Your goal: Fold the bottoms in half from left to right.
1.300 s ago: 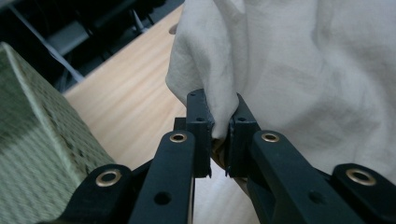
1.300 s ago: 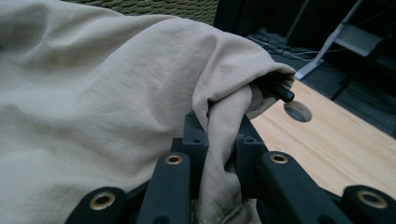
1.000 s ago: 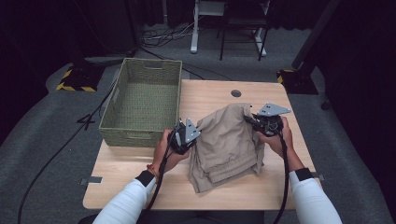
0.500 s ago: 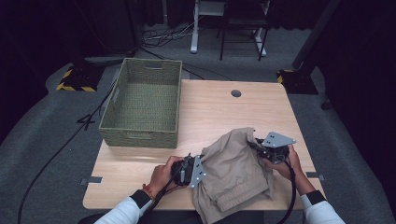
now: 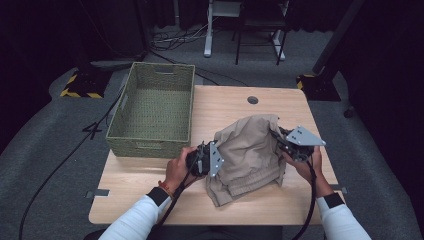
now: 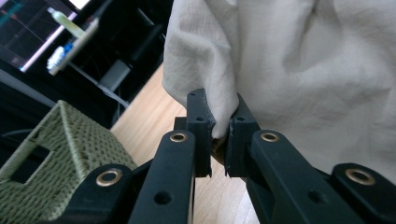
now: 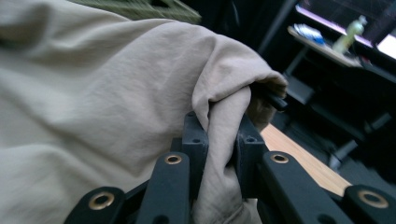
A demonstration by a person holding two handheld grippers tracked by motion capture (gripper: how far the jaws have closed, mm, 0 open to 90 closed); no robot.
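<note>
Here the left claw (image 5: 214, 159) is clamped on a fold at the left edge of the beige trousers (image 5: 250, 150), and the right claw (image 5: 280, 140) is clamped on a fold at their right edge. The trousers hang bunched between the two, their lower part resting on the wooden table (image 5: 150, 195), just beside the green woven basket (image 5: 150, 145).
</note>
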